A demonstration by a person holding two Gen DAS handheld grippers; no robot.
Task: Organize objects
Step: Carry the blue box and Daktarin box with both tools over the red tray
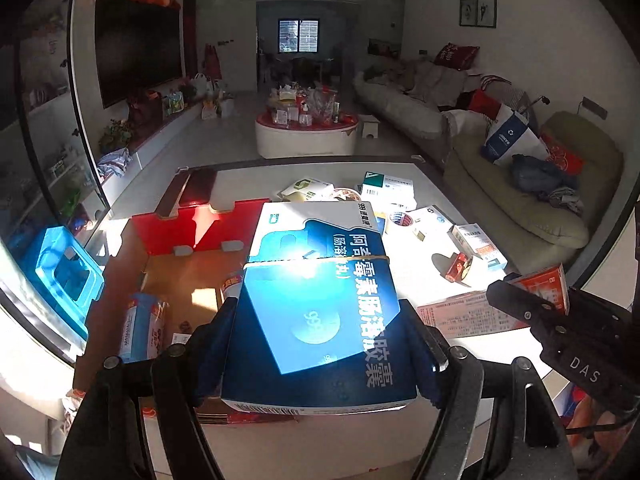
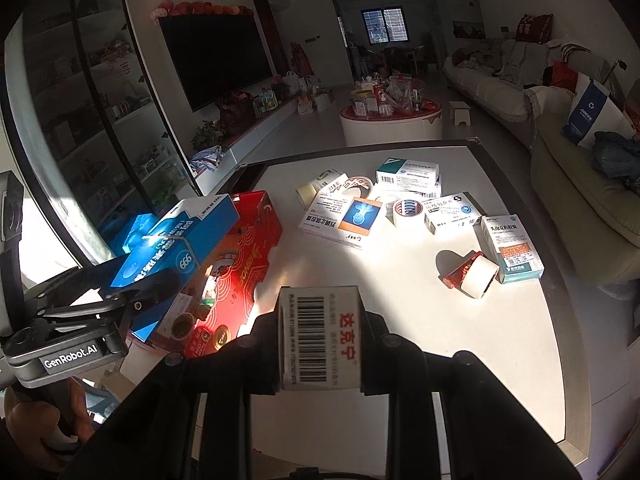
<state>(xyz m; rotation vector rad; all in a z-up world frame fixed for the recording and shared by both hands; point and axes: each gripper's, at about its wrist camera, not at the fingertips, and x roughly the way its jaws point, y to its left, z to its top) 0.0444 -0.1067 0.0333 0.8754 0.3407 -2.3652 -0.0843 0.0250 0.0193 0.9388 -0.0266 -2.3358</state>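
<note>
The left claw point(image 1: 320, 344) grips the blue medicine box point(image 1: 320, 300) across its width, long axis pointing forward, above the open red carton point(image 1: 192, 236). The right claw point(image 2: 320, 344) pinches a small barcoded box point(image 2: 320, 336) over the table point(image 2: 400, 312), right of the carton. The left load is nearer.

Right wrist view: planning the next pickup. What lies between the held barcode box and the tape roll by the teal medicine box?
Bare sunlit tabletop separates the barcode box from the tape roll.
</note>
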